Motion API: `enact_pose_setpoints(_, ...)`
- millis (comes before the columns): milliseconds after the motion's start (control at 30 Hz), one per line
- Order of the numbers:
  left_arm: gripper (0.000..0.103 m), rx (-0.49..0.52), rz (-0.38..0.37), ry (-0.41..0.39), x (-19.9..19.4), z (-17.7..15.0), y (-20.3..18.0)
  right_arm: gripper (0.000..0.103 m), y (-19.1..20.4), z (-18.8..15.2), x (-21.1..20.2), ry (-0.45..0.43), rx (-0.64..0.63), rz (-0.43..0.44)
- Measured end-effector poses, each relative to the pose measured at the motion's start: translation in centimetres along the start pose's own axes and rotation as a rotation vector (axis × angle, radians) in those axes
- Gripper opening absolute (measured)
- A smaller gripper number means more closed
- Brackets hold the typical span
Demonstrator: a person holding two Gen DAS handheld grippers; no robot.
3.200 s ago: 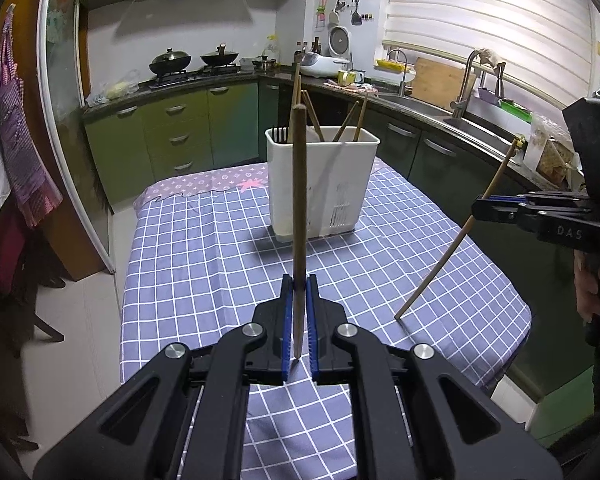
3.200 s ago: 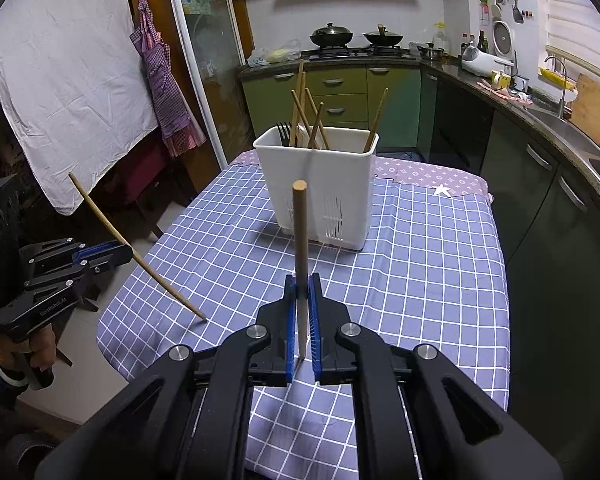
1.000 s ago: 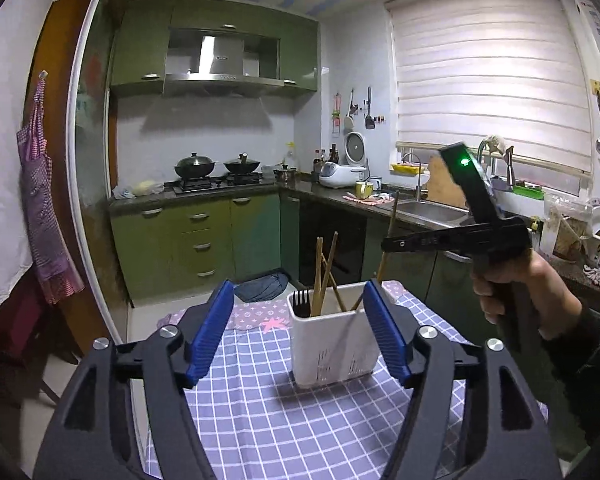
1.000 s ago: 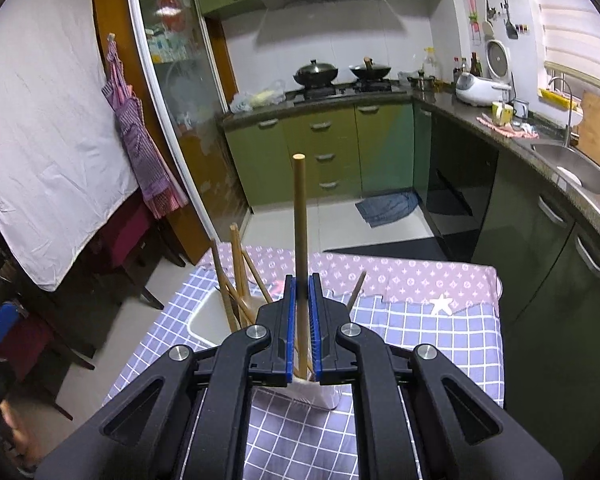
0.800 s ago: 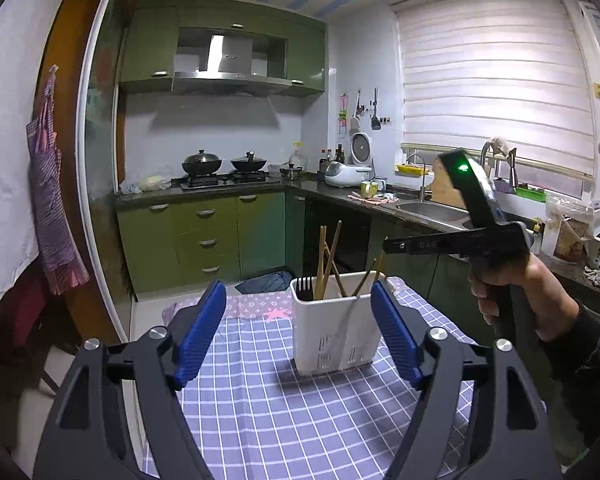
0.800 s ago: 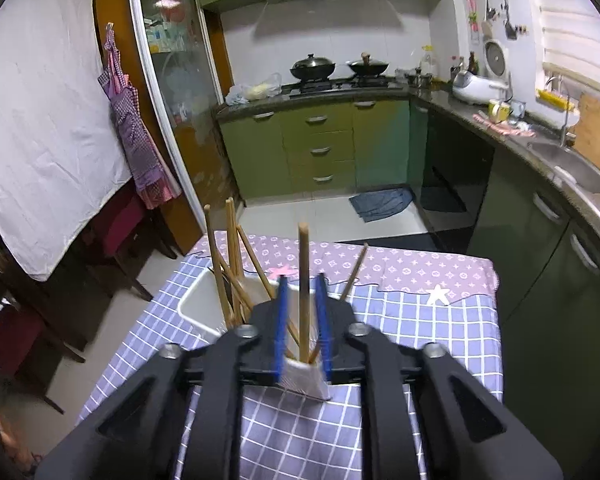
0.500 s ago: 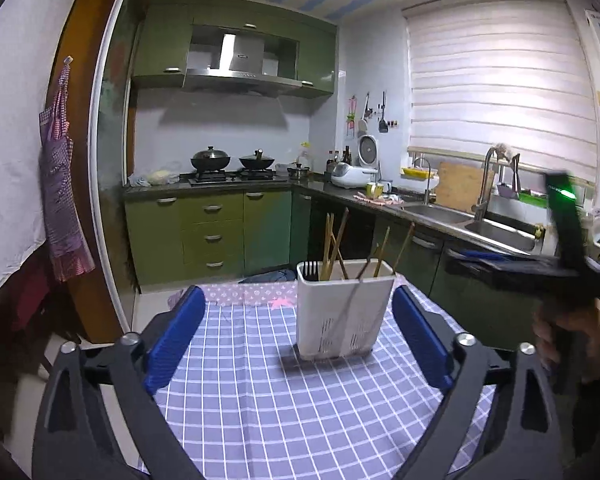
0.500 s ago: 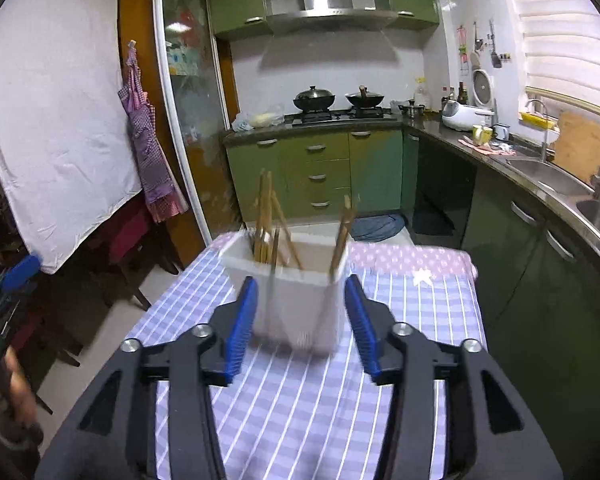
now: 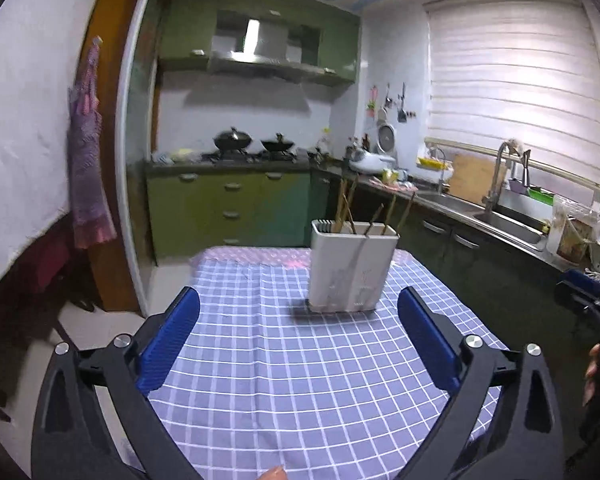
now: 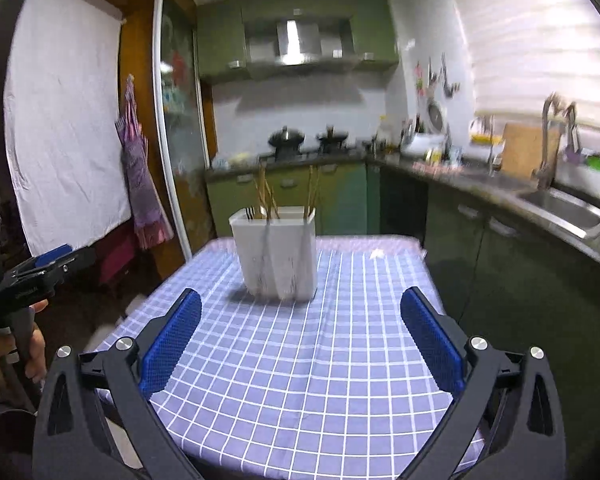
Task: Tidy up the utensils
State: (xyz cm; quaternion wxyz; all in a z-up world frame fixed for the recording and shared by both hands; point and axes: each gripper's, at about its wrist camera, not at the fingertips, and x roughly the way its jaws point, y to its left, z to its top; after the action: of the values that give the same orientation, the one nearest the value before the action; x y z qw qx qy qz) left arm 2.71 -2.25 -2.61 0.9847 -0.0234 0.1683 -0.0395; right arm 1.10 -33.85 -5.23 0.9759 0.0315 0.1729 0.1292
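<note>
Both chopsticks now stand in the blurred holder [image 9: 352,268].

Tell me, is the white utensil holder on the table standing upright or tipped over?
Upright. The white utensil holder sits flat on the checked tablecloth, chopsticks sticking up out of it.

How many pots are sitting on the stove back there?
2. The larger, lidded pot sits on the left of the stove; the second pot sits just to its right. The view is blurry, so smaller items may be missed.
</note>
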Motion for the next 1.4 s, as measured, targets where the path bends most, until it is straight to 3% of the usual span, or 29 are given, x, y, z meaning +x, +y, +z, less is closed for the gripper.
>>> enact_pose_setpoints(200,0.096,0.006,0.023,-0.04,-4.1,0.4,-0.2,0.098,0.9,1.2,-4.1,-0.07,0.007,0.005)
enact_pose_setpoints(433,0.096,-0.005,0.012,-0.03,-5.0,0.0,-0.3,0.098,1.9,1.5,-5.8,-0.098,-0.032,-0.047)
enact_pose_setpoints(1400,0.096,0.036,0.028,-0.03,-5.7,-0.2,-2.0,0.098,2.2,1.5,-5.0,-0.074,-0.048,-0.029)
